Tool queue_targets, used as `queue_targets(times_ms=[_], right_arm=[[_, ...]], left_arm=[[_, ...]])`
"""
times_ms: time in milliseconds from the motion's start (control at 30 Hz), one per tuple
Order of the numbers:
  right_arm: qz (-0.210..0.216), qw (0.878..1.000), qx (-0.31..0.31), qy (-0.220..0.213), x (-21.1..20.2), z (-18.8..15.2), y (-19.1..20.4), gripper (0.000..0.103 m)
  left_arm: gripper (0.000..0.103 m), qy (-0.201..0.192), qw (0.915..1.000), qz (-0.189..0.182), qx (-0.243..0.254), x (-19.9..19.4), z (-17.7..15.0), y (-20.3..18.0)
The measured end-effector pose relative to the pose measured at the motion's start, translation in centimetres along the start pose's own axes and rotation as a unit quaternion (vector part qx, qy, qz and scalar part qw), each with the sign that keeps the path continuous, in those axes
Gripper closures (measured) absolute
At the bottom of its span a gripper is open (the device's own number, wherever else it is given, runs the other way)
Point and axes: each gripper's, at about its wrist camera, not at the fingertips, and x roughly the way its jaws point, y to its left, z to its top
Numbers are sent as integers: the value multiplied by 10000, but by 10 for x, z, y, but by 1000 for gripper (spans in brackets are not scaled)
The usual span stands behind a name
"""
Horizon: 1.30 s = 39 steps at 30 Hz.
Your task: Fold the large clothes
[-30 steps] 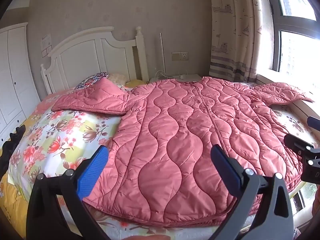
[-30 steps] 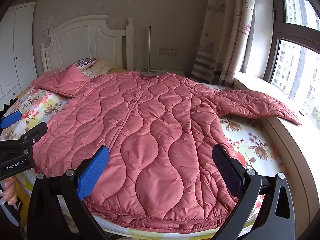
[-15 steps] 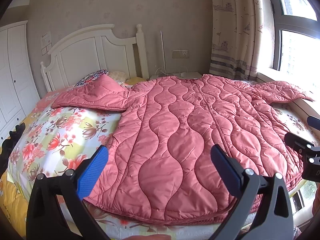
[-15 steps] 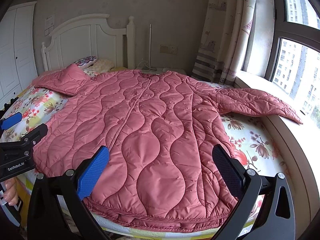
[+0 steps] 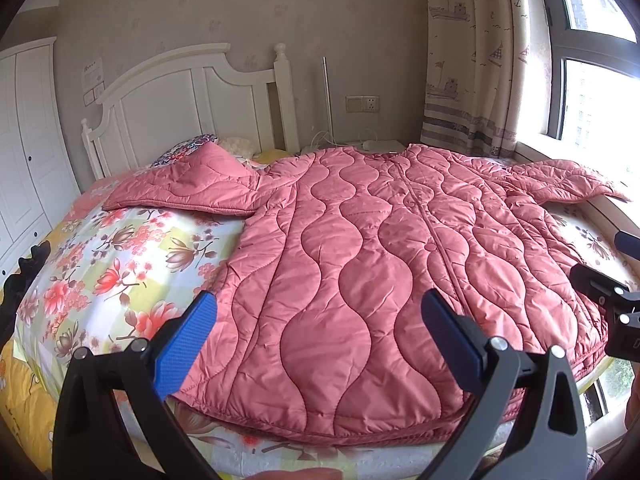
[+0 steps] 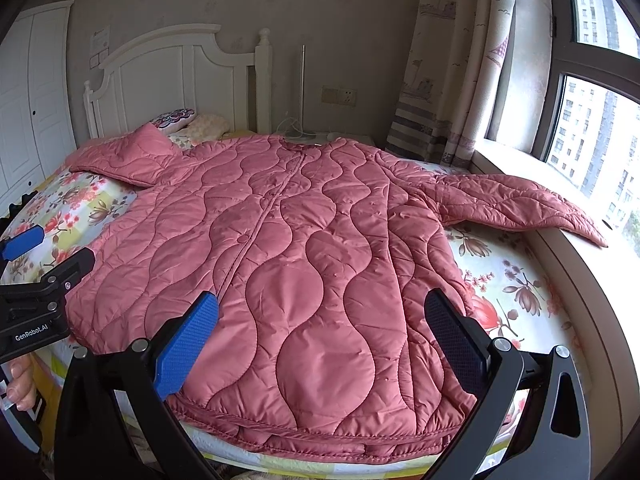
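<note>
Grippers [image 5: 320, 336] [image 6: 322, 334] spread above coat [image 6: 304, 264]

The coat [image 6: 304, 264] is being spread across the bed [image 6: 516, 292], one sleeve [image 6: 516, 204] being laid onto the windowsill [image 6: 580, 264] at right.

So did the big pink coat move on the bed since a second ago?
No. The pink coat lies spread flat, with its sleeve reaching the windowsill and its other sleeve by the headboard as before. Only the cameras shifted slightly.

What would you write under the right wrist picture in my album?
Open right gripper above a pink quilted coat spread on a flowery bed.
</note>
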Motion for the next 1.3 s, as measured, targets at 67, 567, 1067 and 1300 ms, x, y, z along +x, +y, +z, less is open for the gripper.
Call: queue_targets(times_ms=[67,567,1067,1300], right_arm=[[8,10000,-11,17,1,0,1,4],[31,9999,-37,134,6,-1,3,4],[47,9997,-56,214,11,-3,5,4],[50,9989,-119,444,30,-8,8,4]], left_arm=[[2,4,10000,-1,-1,0,-1,0],[2,94,9999,17,-33,4,-4,4],[2,182,9998,4,-56,9,-10,7],[2,461,9989,-84,-86,34,-13,8]])
